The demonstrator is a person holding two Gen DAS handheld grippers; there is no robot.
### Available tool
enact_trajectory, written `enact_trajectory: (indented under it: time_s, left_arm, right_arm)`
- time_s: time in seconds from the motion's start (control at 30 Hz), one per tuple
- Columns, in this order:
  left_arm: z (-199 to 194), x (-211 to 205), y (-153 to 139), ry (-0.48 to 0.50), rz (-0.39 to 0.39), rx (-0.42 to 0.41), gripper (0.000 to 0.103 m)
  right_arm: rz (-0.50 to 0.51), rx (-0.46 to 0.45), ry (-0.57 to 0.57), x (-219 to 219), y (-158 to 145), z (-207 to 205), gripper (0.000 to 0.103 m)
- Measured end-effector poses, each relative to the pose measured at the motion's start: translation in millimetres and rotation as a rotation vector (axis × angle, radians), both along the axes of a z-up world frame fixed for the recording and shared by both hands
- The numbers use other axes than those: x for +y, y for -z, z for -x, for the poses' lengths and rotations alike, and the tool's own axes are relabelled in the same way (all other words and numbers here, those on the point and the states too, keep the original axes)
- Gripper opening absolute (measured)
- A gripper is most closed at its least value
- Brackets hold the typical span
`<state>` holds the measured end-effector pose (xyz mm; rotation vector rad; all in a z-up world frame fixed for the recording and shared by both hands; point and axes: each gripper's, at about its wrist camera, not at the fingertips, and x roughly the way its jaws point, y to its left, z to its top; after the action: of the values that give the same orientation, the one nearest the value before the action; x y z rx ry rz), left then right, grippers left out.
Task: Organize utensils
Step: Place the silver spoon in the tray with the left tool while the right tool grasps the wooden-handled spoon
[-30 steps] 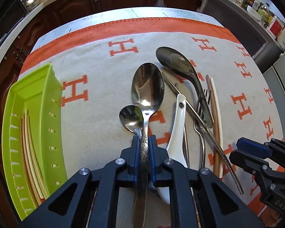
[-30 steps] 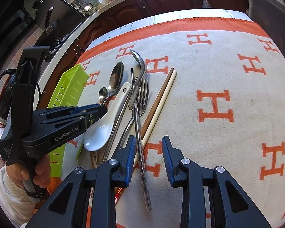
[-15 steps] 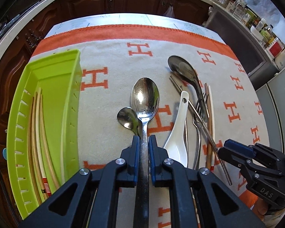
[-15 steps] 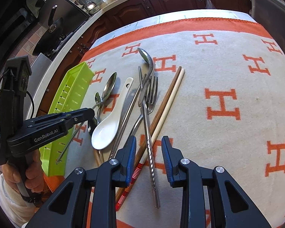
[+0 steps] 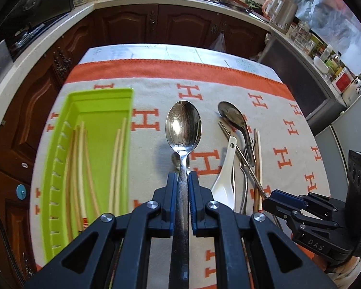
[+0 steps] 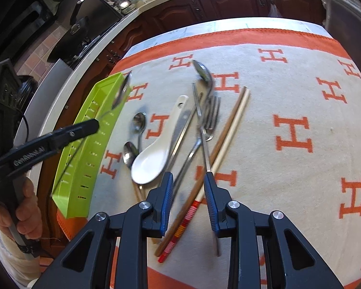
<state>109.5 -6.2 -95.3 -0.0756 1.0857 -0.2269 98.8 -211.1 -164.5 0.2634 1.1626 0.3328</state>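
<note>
My left gripper (image 5: 183, 180) is shut on the handle of a large steel spoon (image 5: 183, 126), held in the air above the cloth. In the right wrist view that spoon (image 6: 122, 91) hangs over the near edge of the green tray (image 6: 84, 168). The tray (image 5: 98, 94) holds several wooden chopsticks (image 5: 80, 168). My right gripper (image 6: 188, 180) is open above the utensil pile, with nothing pressed between its pads. The pile holds a white ceramic spoon (image 6: 154, 159), forks (image 6: 210, 118), a steel ladle spoon (image 6: 203, 72), a chopstick pair (image 6: 228, 130) and two teaspoons (image 6: 139, 120).
The H-patterned cloth (image 6: 300, 91) spreads bare to the right of the pile. The tray sits by the table's left edge, with dark cabinets (image 5: 180, 26) and a counter beyond. A person's hand (image 6: 29, 219) grips the left tool's handle.
My left gripper has risen with the large spoon and swung left toward the green tray. The right gripper has barely shifted over the pile.
</note>
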Motion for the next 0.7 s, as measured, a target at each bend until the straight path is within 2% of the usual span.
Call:
enact_trajectory:
  time_s: [0.1,0.23,0.5,0.6,0.7]
  left_arm:
    - [8.2,20.0,-8.9,-0.032,-0.010,-0.018,0.007]
    - [16.7,50.9,-10.9,-0.093,-0.062,-0.035,0.007]
    - [22.5,90.9,19.5,-0.163,-0.129,0.000,0.007]
    - [20.8,97.5,30.8,-0.177,-0.147,0.012,0.008]
    - [23.1,102.7,32.1,-0.185,-0.129,-0.004,0.023]
  right_arm:
    - [0.001,-0.008,-0.034,12.9,-5.4,4.2,0.028]
    - [0.018,-0.018,-0.095,38.8,-9.8,11.1,0.028]
    - [0.088,0.017,-0.178,81.7,6.8,19.2,0.028]
    - [0.105,0.027,-0.186,90.3,11.0,19.6,0.024]
    - [0.119,0.035,-0.193,96.6,11.0,17.9,0.023]
